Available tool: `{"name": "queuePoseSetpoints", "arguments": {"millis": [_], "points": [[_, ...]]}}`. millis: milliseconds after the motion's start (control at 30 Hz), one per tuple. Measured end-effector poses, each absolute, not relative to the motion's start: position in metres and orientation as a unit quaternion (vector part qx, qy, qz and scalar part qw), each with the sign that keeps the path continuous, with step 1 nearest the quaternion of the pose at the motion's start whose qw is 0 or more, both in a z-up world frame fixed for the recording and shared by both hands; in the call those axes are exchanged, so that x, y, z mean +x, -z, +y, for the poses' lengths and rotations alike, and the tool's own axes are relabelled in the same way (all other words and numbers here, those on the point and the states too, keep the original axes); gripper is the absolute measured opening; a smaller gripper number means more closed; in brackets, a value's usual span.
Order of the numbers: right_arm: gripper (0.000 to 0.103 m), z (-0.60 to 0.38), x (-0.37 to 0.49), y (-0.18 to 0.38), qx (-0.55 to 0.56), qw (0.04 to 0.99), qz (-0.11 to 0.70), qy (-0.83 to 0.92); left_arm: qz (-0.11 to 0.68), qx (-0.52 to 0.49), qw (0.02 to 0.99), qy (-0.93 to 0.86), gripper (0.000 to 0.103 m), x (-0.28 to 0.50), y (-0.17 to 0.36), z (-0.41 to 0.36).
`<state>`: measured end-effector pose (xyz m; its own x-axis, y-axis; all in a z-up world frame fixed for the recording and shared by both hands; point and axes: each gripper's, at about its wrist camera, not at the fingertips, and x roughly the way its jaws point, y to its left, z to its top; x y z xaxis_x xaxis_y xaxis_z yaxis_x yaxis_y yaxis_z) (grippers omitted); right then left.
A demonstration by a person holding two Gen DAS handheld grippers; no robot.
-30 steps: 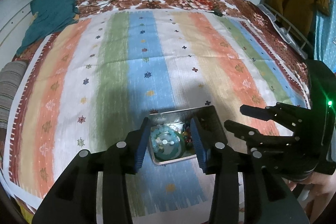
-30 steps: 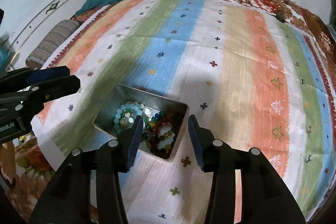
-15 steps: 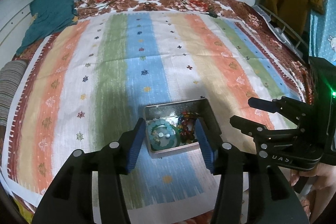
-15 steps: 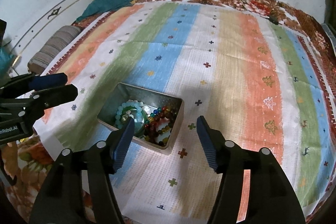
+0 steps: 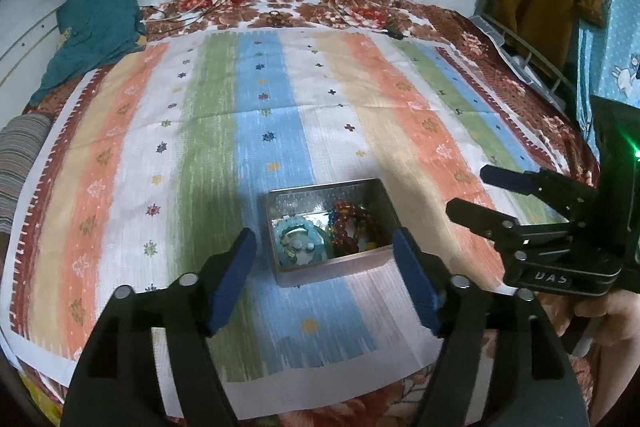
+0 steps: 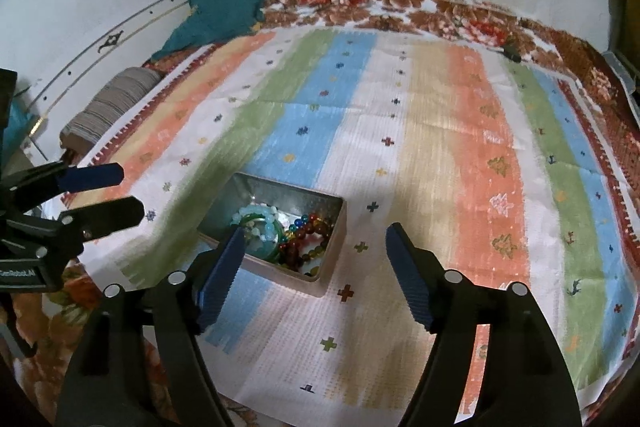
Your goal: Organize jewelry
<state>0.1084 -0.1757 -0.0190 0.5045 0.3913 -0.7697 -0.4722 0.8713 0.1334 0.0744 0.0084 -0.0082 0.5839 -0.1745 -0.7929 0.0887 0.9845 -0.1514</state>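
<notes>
both grippers are empty and held above the striped cloth (image 5: 280,115), with jaws spread wide: the left gripper (image 5: 326,277) hovers just short of the near wall of the metal tin (image 5: 320,269), and the right gripper (image 6: 314,277) hangs over the tin's near right corner, neither touching it. the tin sits near the front edge of the cloth, lid absent. inside, a pale blue-green beaded bracelet (image 5: 298,241) lies in the left half and a heap of red and amber beaded bracelets (image 5: 352,227) in the right half, the two groups touching at the middle. no loose jewelry is visible on the cloth in either view. judgement: collection into the tin appears complete or nearly so; remaining work, if any, would be closing or moving the tin, and no lid is in view. a teal garment (image 5: 92,27) and a striped roll (image 6: 112,103) lie well apart at the far left.
</notes>
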Motion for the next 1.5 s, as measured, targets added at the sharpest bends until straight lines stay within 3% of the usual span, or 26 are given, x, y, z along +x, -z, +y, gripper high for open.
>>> {"name": "queuePoseSetpoints", "arguments": {"millis": [333, 633, 1500], "points": [[0.087, -0.182, 0.089, 0.014, -0.060, 0.875, 0.411, -0.249, 0.431, -0.036, 0.899, 0.062, 0.097, 0.055, 0.006, 0.007], [0.096, -0.182, 0.070, 0.012, -0.081, 0.882, 0.391, -0.251, 0.424, -0.014, 0.905, 0.037, 0.097, 0.042, 0.009, 0.006], [0.097, -0.193, 0.053, 0.002, -0.047, 0.893, 0.371, -0.251, 0.380, -0.008, 0.924, 0.027, 0.097, 0.017, -0.003, 0.001]]}}
